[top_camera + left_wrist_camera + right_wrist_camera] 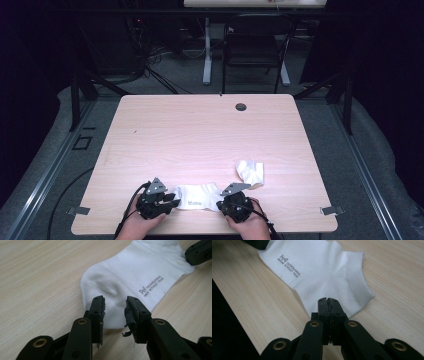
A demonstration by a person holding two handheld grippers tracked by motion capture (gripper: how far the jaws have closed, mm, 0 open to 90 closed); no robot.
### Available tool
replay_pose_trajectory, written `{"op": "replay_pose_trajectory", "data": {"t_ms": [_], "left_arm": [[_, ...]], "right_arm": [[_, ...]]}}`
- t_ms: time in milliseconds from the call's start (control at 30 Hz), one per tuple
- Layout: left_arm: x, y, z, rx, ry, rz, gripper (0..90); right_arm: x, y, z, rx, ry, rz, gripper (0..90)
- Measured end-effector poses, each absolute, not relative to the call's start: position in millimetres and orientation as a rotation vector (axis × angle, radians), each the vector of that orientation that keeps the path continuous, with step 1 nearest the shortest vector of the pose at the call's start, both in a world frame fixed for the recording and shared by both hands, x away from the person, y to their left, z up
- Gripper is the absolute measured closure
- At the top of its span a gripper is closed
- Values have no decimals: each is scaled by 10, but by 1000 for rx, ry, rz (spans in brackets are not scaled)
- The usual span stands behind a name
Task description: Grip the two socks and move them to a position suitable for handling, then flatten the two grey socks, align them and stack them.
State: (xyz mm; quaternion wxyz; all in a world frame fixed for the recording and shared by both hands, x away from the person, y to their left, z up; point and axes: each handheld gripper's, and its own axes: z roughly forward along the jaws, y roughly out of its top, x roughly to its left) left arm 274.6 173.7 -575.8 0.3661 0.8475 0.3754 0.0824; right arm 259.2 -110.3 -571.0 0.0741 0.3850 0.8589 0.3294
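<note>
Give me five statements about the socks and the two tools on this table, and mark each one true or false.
1. The flat white sock lies between the left tool and the right tool. True.
2. The left tool's jaws are pressed shut. False: in the left gripper view they stand apart over the sock's toe end.
3. The right tool's jaws are closed at the sock's heel edge, beside the ribbed cuff. True, though the pictures do not settle whether fabric is pinched between them.
4. The flat sock is plain, with no print. False: it carries a small grey logo with lettering.
5. The crumpled second sock lies on top of the flat one. False: it lies apart, farther back and to the right.
</note>
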Motion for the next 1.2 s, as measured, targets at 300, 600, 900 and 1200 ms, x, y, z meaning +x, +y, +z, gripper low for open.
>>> {"op": "replay_pose_trajectory", "data": {"t_ms": [300, 600, 900, 1200], "left_arm": [[2769, 1759, -5758, 2158, 969, 180, 662], [2800, 1823, -5671, 2117, 927, 252, 563], [2920, 1949, -5678, 2089, 962, 368, 520], [2990, 2053, -5663, 2044, 1007, 362, 498]], "right_arm": [[2605, -1124, -5709, 1159, 2584, 1014, 856], [2641, -1245, -5618, 1157, 2482, 1114, 710], [2694, -1272, -5633, 1059, 2409, 1094, 530], [2854, -1625, -5532, 1149, 2270, 1122, 596]]}}
